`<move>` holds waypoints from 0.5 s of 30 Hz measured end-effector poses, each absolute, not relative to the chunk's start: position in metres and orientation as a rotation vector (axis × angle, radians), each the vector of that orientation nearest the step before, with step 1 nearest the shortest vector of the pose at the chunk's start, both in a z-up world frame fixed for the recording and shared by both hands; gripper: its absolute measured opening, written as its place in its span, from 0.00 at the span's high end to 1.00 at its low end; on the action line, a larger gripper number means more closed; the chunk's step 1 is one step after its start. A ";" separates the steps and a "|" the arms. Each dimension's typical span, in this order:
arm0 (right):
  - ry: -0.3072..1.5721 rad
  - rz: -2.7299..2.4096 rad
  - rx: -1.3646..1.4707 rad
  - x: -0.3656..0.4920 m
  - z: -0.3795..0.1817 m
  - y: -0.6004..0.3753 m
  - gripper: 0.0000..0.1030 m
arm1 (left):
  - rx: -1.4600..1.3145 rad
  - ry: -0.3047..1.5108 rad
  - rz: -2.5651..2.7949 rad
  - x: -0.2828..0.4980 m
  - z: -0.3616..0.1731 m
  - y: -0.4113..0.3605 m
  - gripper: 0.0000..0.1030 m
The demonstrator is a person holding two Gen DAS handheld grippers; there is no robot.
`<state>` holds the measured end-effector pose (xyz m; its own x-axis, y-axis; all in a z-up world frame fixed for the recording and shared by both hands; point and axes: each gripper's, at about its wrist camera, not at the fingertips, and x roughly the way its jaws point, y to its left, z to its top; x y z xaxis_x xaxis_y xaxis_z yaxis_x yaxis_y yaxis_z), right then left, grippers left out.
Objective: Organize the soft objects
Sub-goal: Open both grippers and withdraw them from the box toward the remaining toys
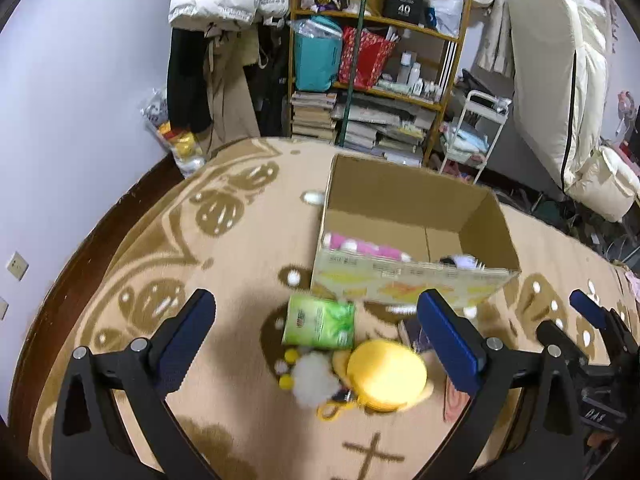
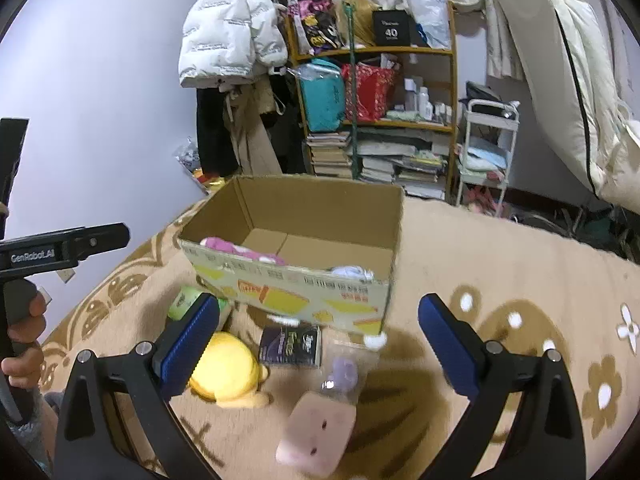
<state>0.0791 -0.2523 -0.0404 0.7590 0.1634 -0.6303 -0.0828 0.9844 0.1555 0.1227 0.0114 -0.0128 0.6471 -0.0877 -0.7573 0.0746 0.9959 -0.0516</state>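
Both grippers, left gripper [image 1: 316, 338] and right gripper [image 2: 320, 344], are hovering with fingers released and grasping nothing. The yellow plush [image 2: 224, 368], green pack [image 1: 320, 322] and pink toy [image 2: 316, 432] are lying on the blanket [image 2: 500, 248], just before the cardboard box [image 2: 296, 292], presumably awaiting sorting

I am looking into a lived-in bedroom at home. A patterned beige blanket [image 1: 224, 264] is covering the bed I am working over. A wooden shelf [image 2: 376, 52] is holding bags, bottles and stacked books [image 2: 332, 152]. A white puffer jacket [image 2: 228, 28] is hanging beside it, and a cream mattress [image 1: 556, 80] is leaning against the wall.
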 end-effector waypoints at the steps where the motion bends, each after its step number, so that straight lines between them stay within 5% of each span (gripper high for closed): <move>1: 0.707 0.133 0.139 0.076 -0.041 -0.255 0.00 | -0.007 0.874 -0.086 0.120 -0.015 0.011 0.03; 15: 0.828 0.125 0.182 0.064 -0.059 -0.257 0.00 | 0.062 1.006 -0.042 0.105 -0.043 0.018 0.03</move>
<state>0.0642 -0.2567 -0.0590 0.6705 0.1811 -0.7194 -0.0398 0.9771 0.2089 0.1048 0.0181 -0.0434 0.5344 -0.0067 -0.8452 0.0643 0.9974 0.0328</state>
